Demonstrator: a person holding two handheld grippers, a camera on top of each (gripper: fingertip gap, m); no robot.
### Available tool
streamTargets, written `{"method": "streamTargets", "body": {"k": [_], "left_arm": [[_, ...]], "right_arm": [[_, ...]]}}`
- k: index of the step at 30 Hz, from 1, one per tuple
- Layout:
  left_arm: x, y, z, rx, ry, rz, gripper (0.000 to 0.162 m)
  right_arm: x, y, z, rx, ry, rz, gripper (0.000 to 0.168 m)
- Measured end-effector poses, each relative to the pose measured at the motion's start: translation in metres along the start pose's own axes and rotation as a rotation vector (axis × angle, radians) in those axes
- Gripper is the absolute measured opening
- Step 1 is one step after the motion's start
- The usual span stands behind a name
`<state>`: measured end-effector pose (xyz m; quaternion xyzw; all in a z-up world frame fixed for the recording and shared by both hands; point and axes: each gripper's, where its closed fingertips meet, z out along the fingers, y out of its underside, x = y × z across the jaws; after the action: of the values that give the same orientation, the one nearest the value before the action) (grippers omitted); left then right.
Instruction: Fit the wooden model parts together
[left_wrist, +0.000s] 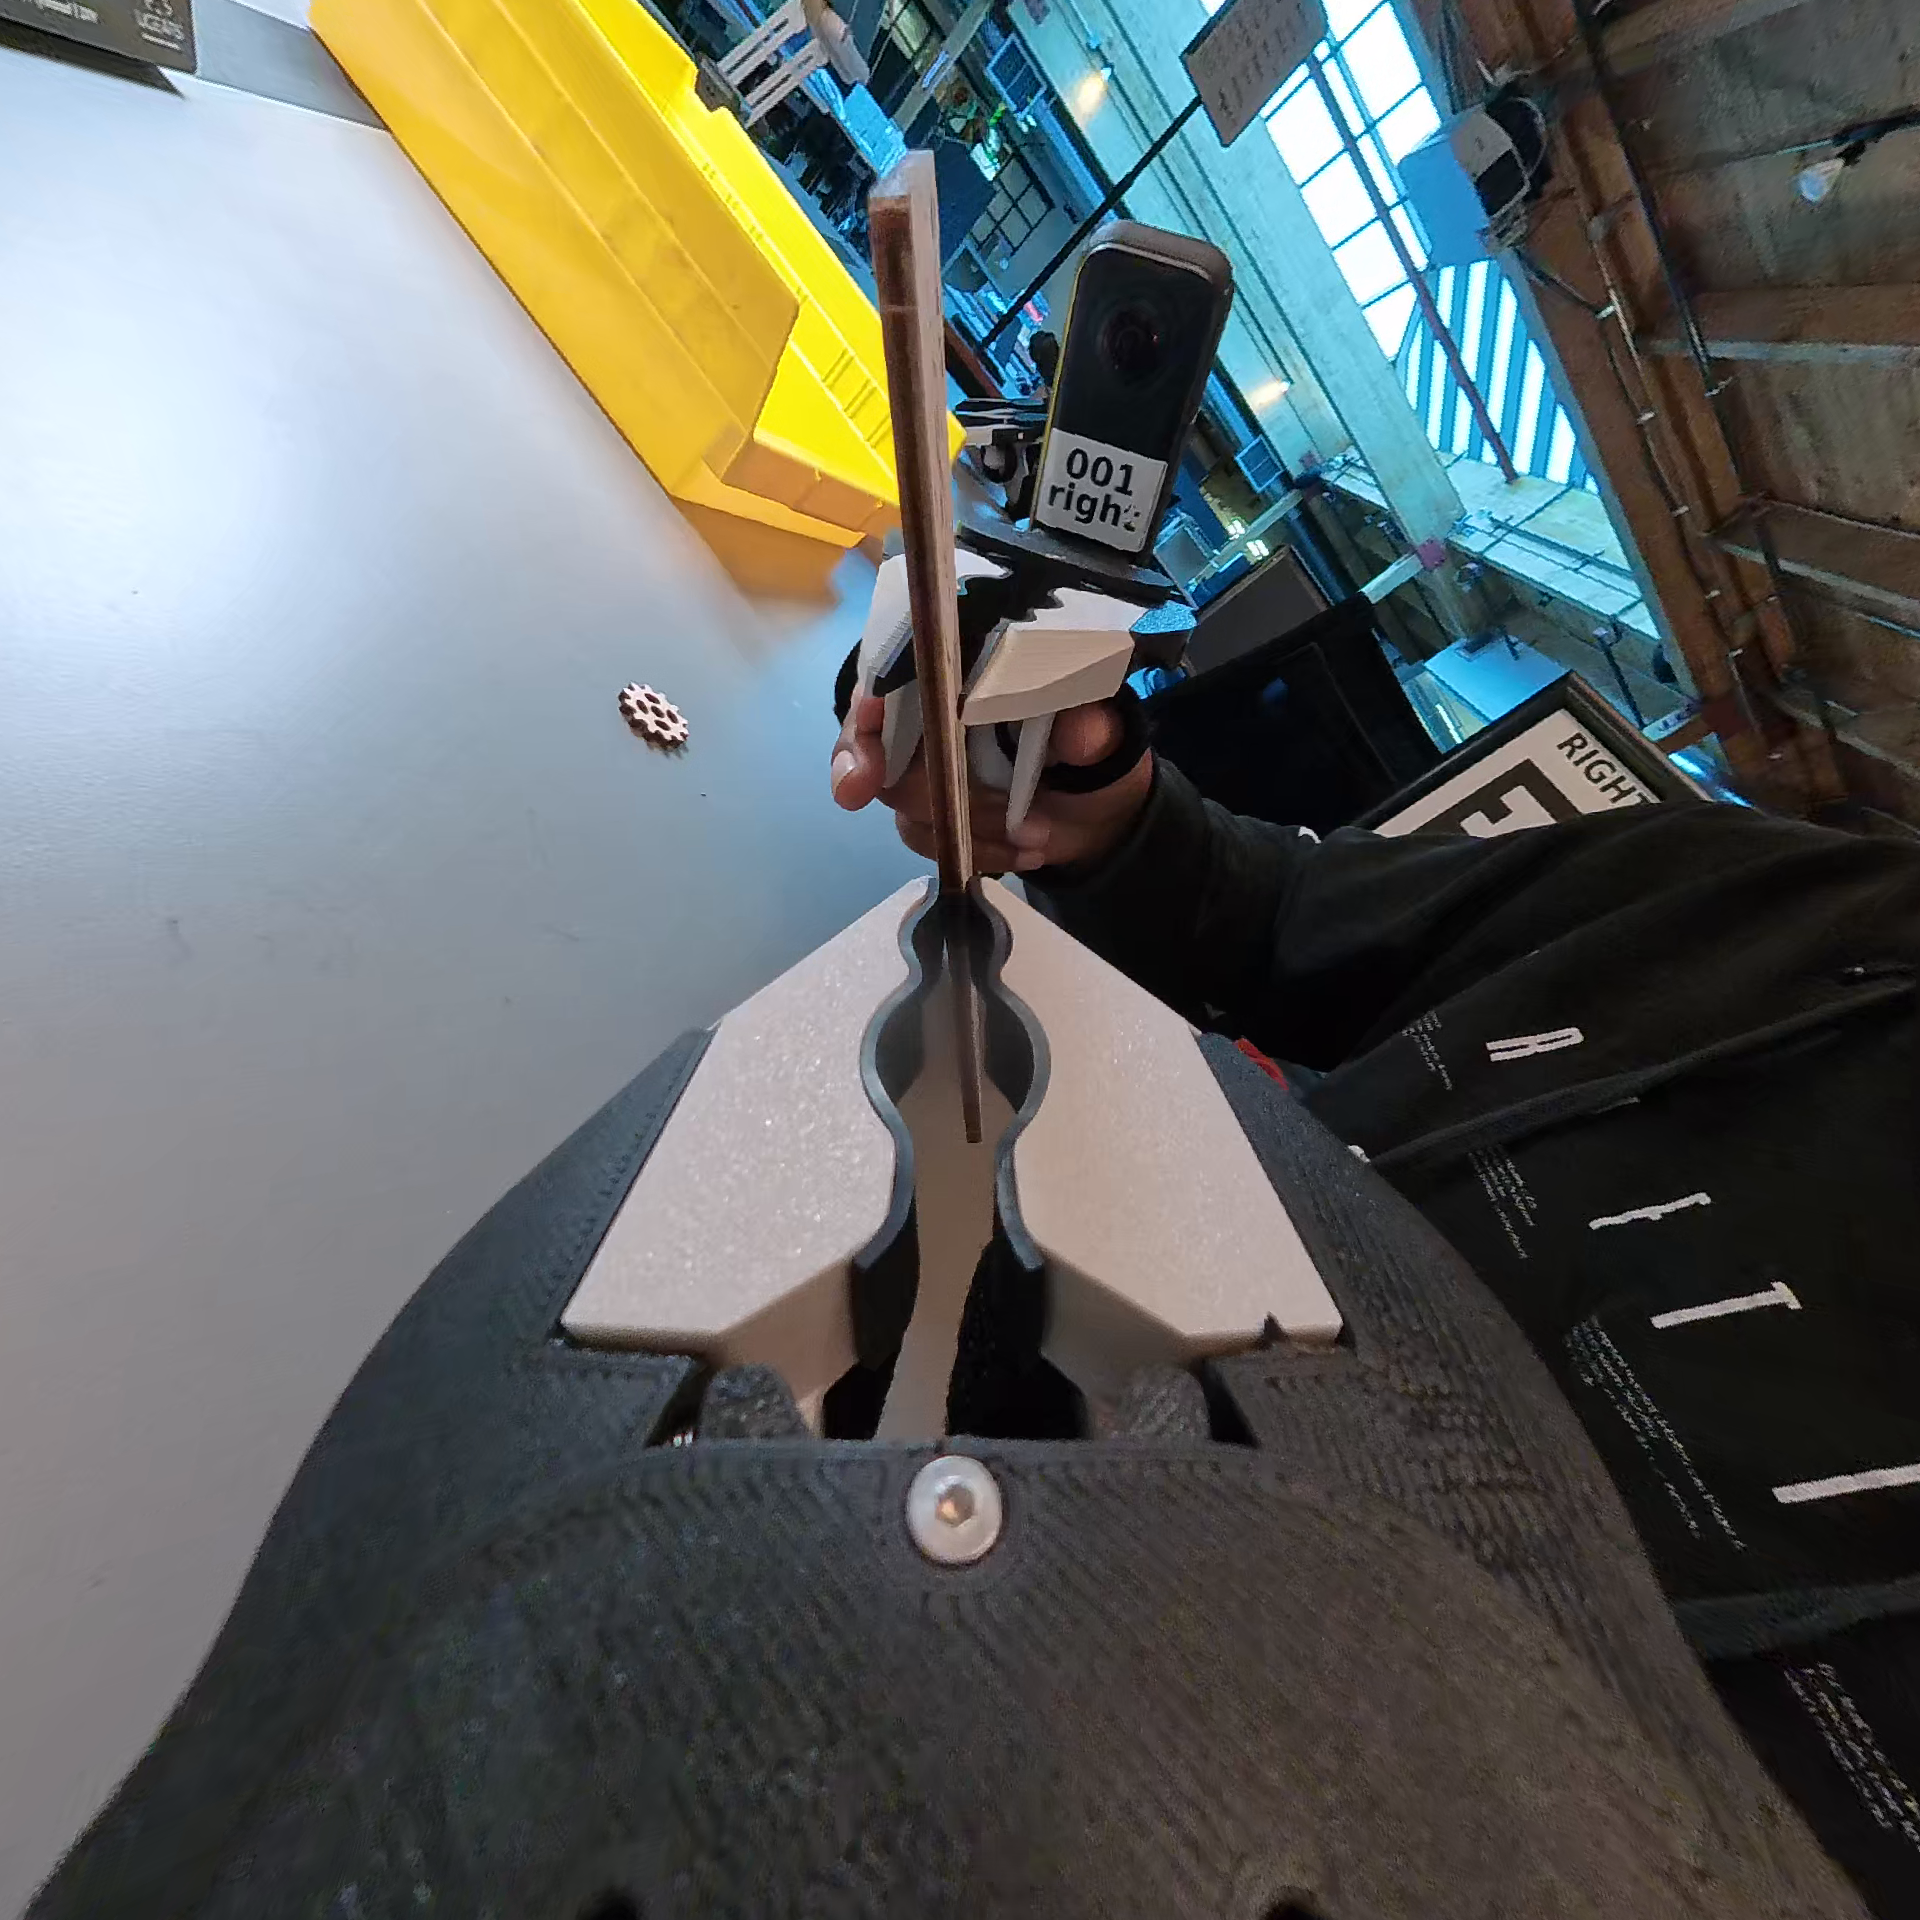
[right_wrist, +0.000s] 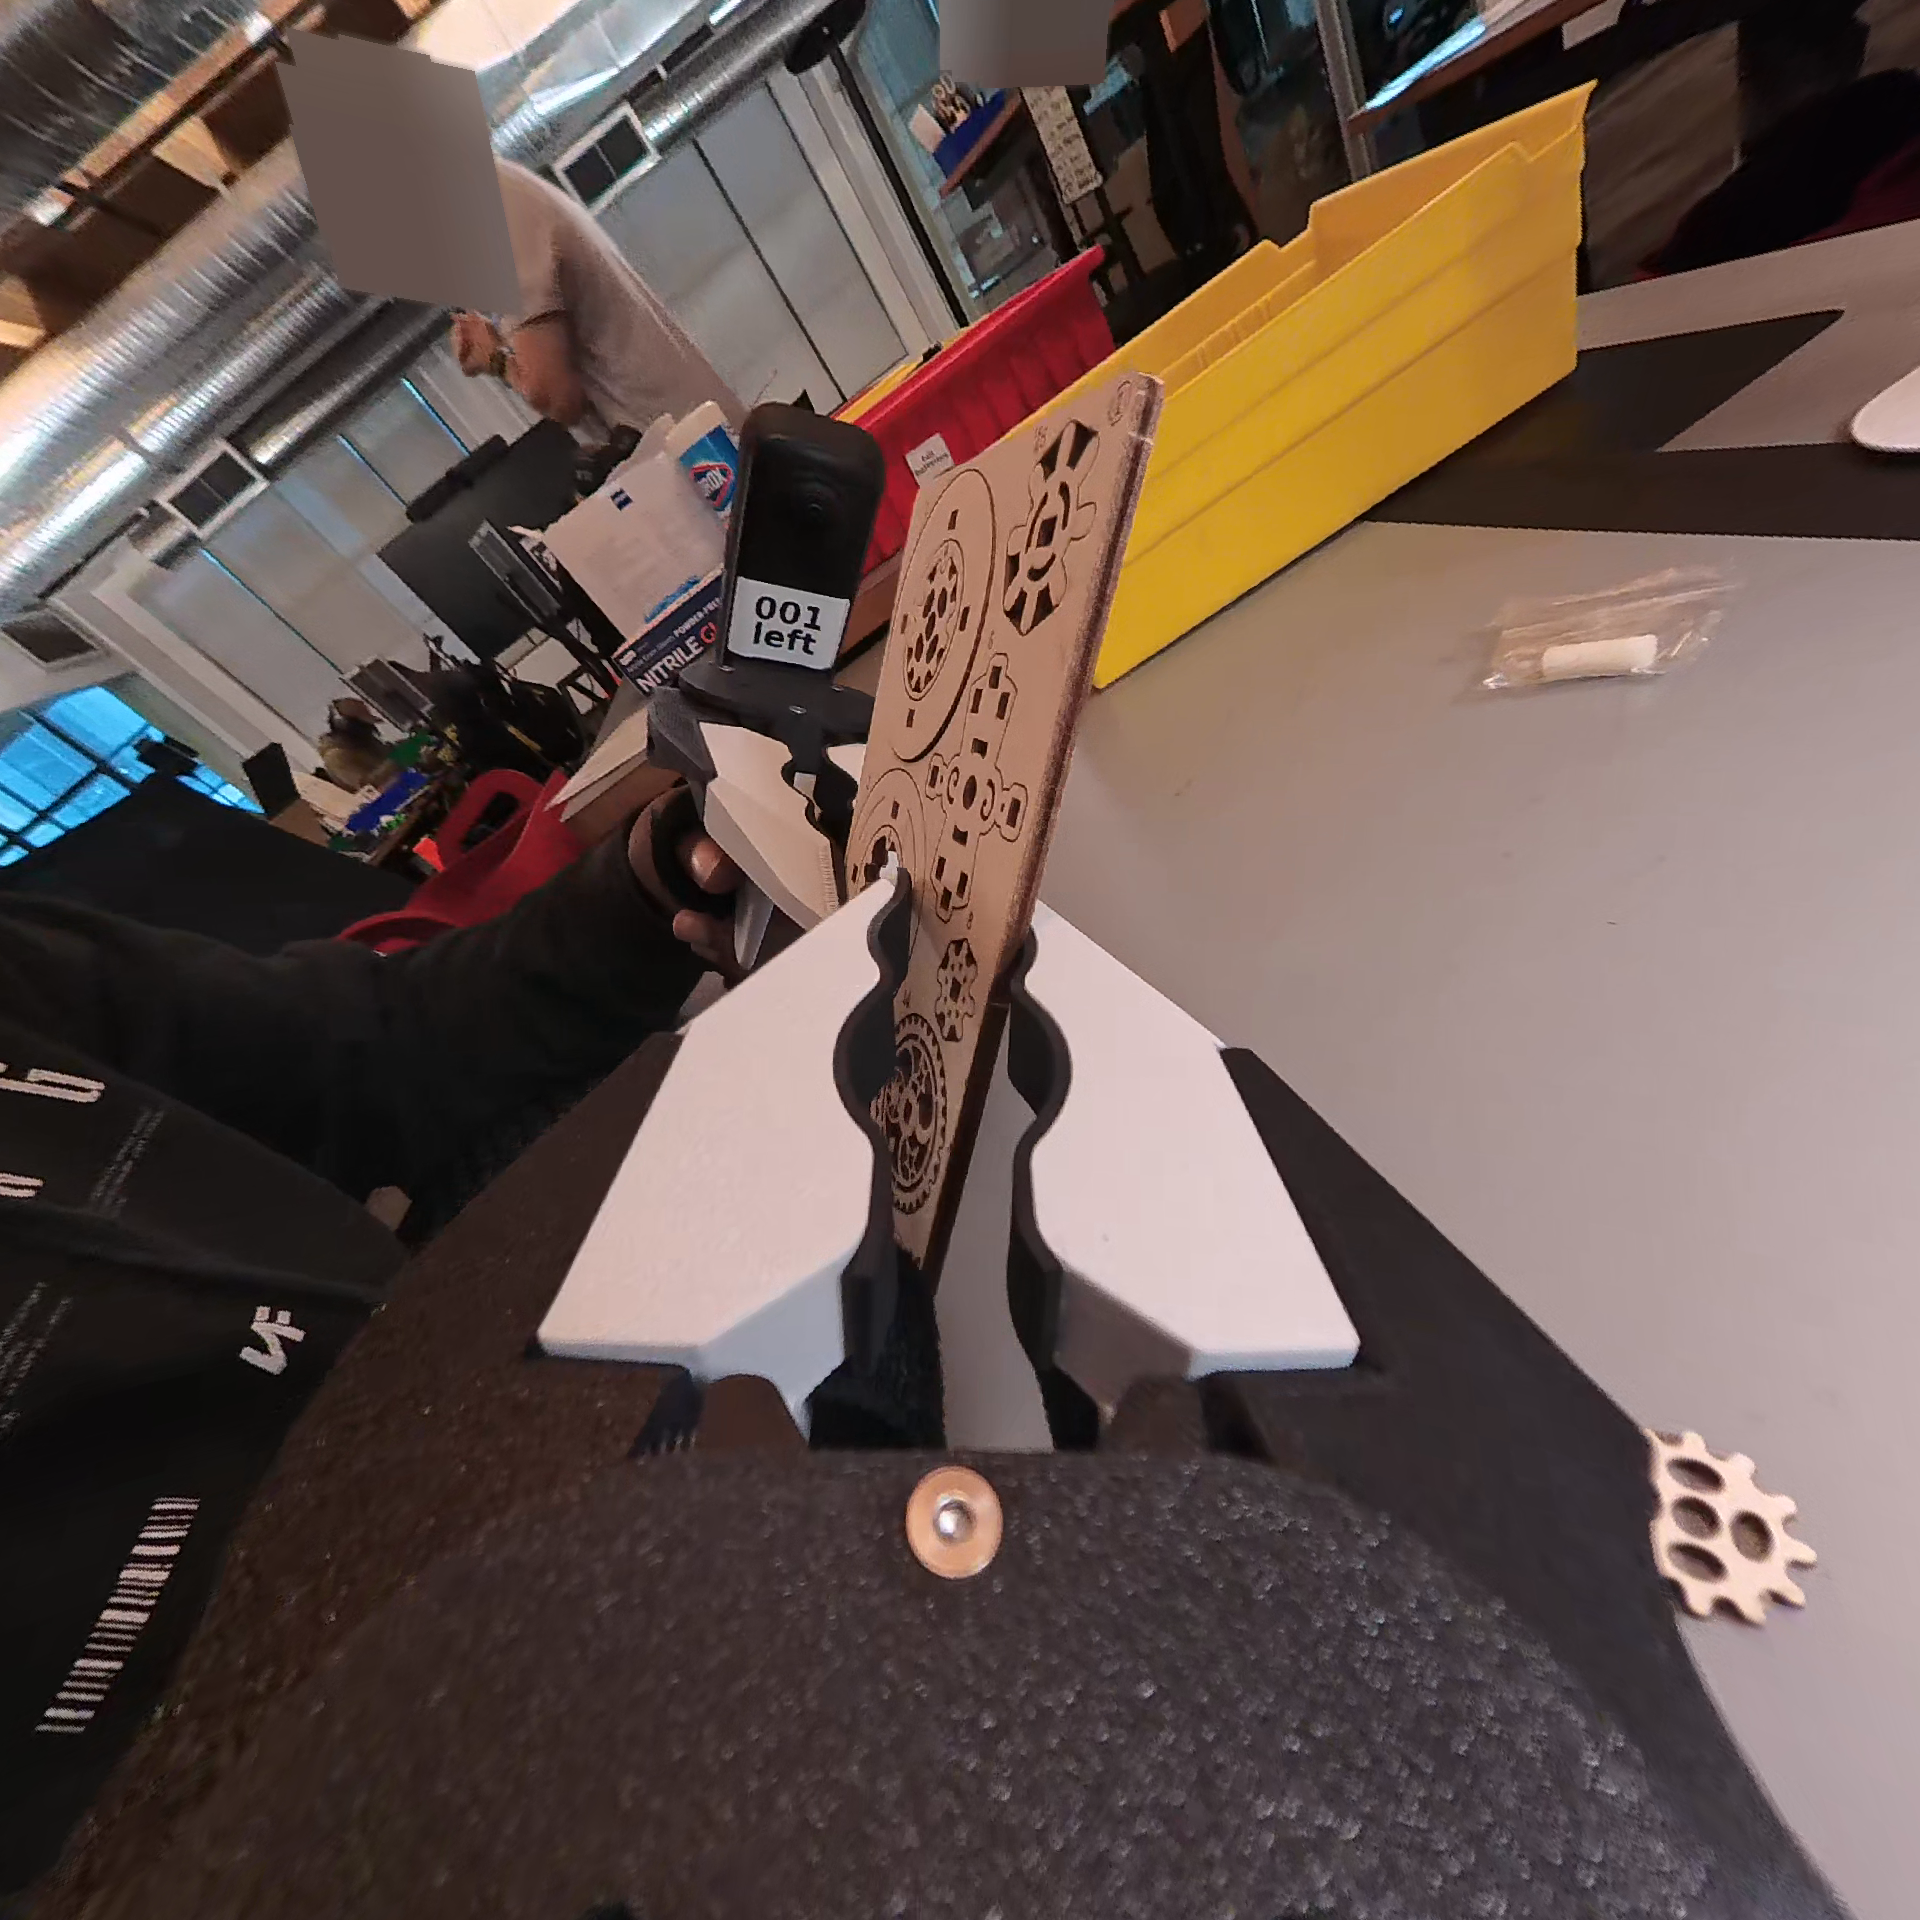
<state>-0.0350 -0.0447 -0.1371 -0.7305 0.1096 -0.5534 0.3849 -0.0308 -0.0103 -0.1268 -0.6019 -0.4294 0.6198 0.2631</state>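
A thin wooden sheet (left_wrist: 914, 468) with laser-cut gear parts is held upright above the grey table (left_wrist: 260, 520) by both grippers. In the left wrist view it shows edge-on; my left gripper (left_wrist: 954, 888) is shut on its near end. The right gripper (left_wrist: 966, 727) sits behind it at its far end. In the right wrist view the sheet's (right_wrist: 997, 665) cut-out face shows, and my right gripper (right_wrist: 956, 914) is shut on its lower part, with the left gripper (right_wrist: 790, 831) beyond. One loose wooden gear (left_wrist: 652, 715) lies on the table, close beside the right gripper's body (right_wrist: 1725, 1527).
A yellow bin (right_wrist: 1351, 416) stands along the table's far side, with a red bin (right_wrist: 997, 353) behind it. A small clear plastic bag (right_wrist: 1600, 644) lies on the table to the right. A person (right_wrist: 582, 312) stands in the background. One gripper's finger ends stand about 4 cm off the other's.
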Motion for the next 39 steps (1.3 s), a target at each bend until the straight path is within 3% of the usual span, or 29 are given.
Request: {"method": "streamTargets", "body": {"k": [22,30,34,39], "left_arm": [[-0.004,0.000,-0.001,0.002,-0.013,0.006,0.003],[-0.001,-0.008,-0.007,0.061,0.041,-0.043,0.003],[-0.005,-0.009,-0.010,0.059,0.012,-0.014,0.014],[-0.012,-0.008,-0.013,0.044,-0.044,0.029,0.010]], "right_arm": [[-0.002,-0.001,0.001,0.037,0.046,-0.041,0.008],[-0.003,0.007,0.001,0.025,-0.068,0.167,0.006],[-0.004,0.008,0.001,0.019,-0.078,0.165,0.002],[-0.001,0.012,0.000,0.015,-0.081,0.186,0.002]]}}
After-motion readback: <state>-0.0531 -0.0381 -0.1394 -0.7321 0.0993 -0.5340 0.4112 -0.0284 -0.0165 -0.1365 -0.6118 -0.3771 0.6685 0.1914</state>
